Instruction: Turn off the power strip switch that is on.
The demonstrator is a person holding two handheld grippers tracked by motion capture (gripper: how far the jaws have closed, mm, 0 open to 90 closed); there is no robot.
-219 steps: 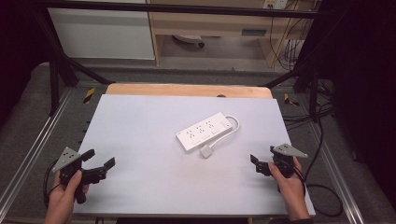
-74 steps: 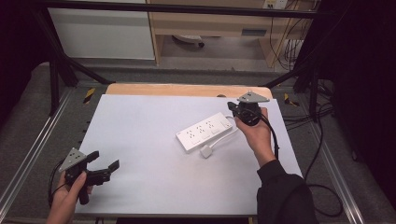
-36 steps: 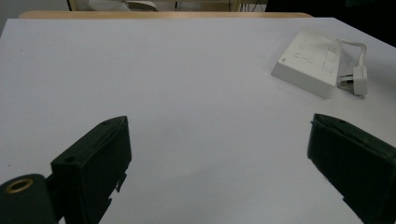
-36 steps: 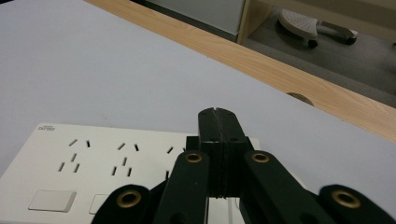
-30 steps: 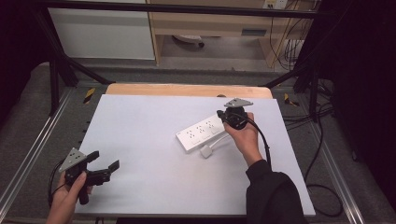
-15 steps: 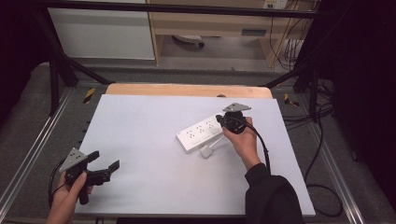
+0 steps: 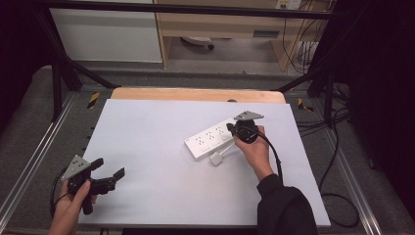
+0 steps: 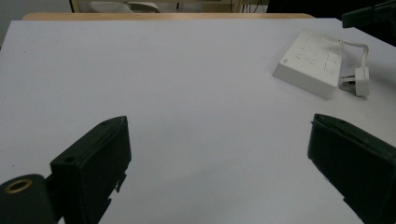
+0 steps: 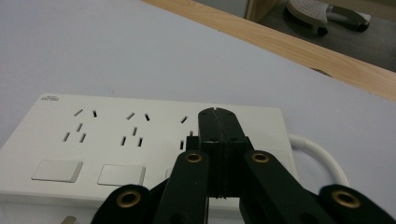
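A white power strip (image 7: 211, 138) lies at an angle in the middle right of the white table, its cord looped beside it and its plug (image 7: 217, 159) on the table at its near side. My right gripper (image 7: 235, 128) is shut with nothing between its jaws, and its tips are over the strip's right end (image 9: 140, 140), near the third socket. I cannot tell whether they touch it. My left gripper (image 7: 108, 175) stands open above the table's near left corner, far from the strip (image 8: 312, 65).
A wooden board edge (image 7: 195, 94) runs along the table's far side. Metal frame rails (image 7: 29, 161) flank the table on both sides, and cables (image 7: 337, 122) lie on the floor at the right. A wheeled base (image 9: 322, 14) stands beyond the table.
My right gripper has moved from the table's near right corner up to the strip, then shifted slightly left and down onto its right end. The left gripper has stayed in place.
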